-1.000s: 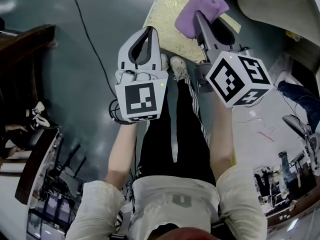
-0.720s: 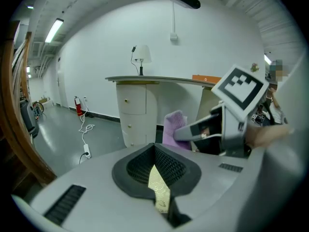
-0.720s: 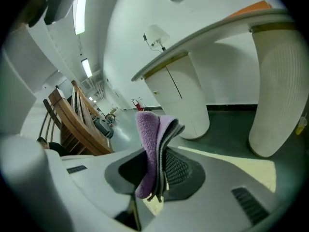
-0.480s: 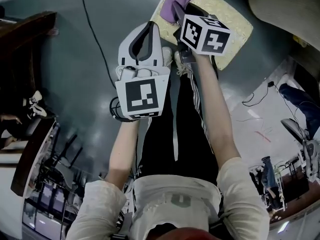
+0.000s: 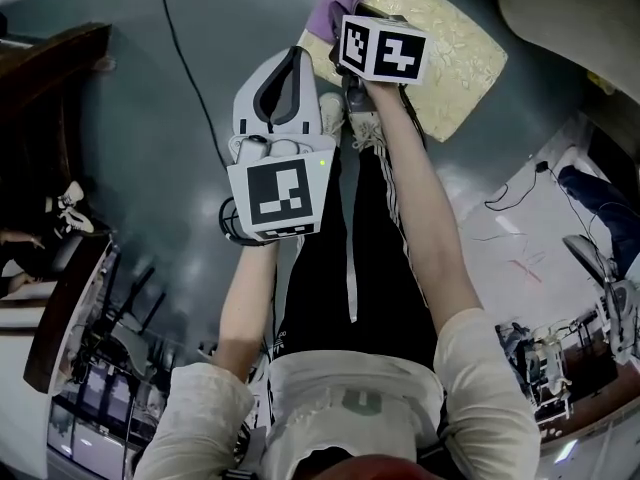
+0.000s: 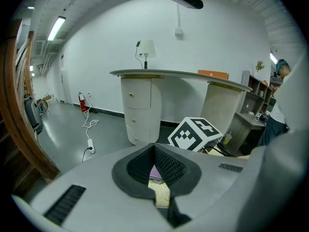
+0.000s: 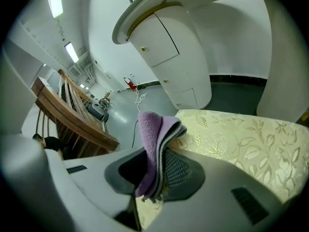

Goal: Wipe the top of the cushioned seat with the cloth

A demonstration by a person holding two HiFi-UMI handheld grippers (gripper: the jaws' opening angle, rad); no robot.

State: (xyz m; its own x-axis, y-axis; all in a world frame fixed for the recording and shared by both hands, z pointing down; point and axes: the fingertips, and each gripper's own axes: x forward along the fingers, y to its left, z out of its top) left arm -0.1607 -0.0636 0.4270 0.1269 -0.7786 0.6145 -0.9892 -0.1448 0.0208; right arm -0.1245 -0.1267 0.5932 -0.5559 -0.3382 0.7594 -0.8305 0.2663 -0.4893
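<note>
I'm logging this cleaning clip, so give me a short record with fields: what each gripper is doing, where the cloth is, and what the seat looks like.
Right gripper: shut on a folded purple terry cloth
Cloth position: at one corner of the seat; contact cannot be told
Seat: pale yellow, leaf-patterned cushioned seat, low, near the person's shoes
Left gripper: jaws together, nothing held, over the grey floor beside the seat

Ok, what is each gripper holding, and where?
Right gripper pinches the folded cloth across its layers, the folded end sticking out past the fingers. Left gripper: shut, empty.
</note>
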